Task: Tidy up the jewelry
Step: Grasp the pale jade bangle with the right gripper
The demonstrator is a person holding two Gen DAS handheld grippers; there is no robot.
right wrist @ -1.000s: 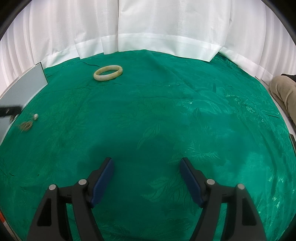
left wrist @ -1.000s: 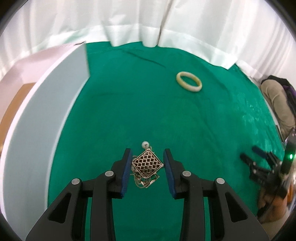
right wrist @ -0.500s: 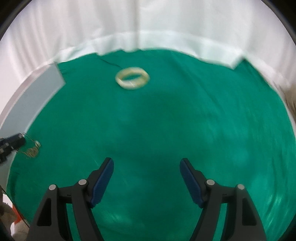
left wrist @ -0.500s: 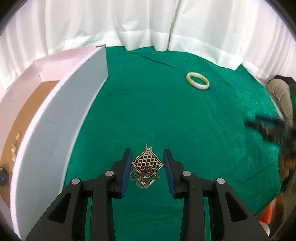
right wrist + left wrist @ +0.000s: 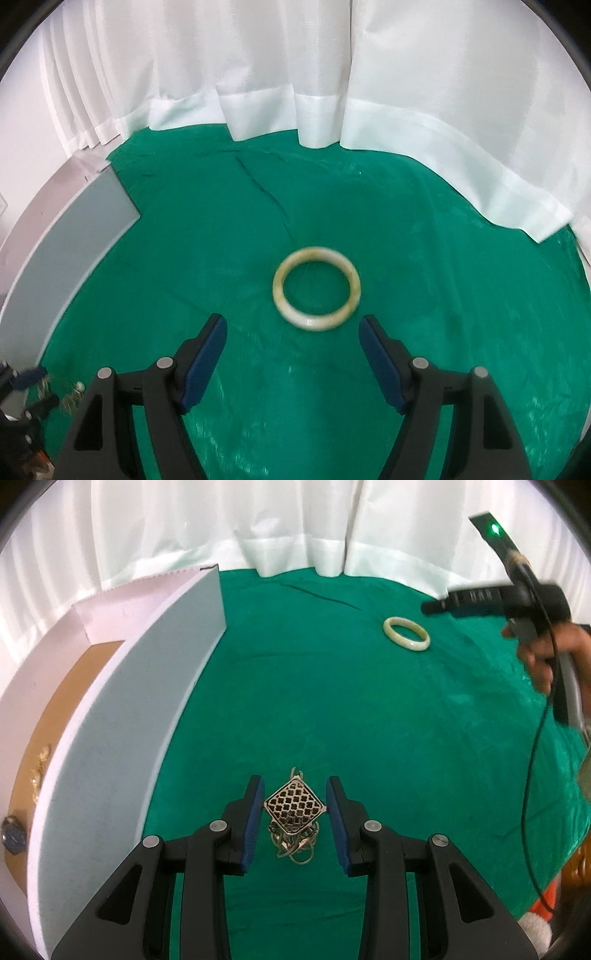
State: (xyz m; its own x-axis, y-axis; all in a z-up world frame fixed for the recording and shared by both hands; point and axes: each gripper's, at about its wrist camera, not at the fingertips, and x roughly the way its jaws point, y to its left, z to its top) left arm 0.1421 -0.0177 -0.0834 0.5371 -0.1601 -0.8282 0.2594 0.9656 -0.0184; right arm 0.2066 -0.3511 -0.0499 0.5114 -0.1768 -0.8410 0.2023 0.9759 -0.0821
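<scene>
Fingers of the left gripper stand narrow, their blue pads pressed on the two side corners of a gold lattice pendant, a diamond-shaped openwork piece with its chain bunched in a tangle just beneath it. The pendant sits above the green cloth of the table, near the camera, just right of a white box whose tall wall runs from the near left to the far middle. Inside that box, on its brown floor, small gold pieces lie near the left edge and a dark round item sits nearer the camera; what they are is too small to tell.

Fingers of the right gripper stand wide with nothing between them. Just beyond their tips a pale cream bangle lies flat on the green cloth, slightly blurred. In the left wrist view the same bangle lies at the far right of the table, well apart from the pendant, with the right gripper above and beside it, held in a hand with a black cable trailing down. White curtains hang along the far edge of the table, their hems resting on the cloth.
</scene>
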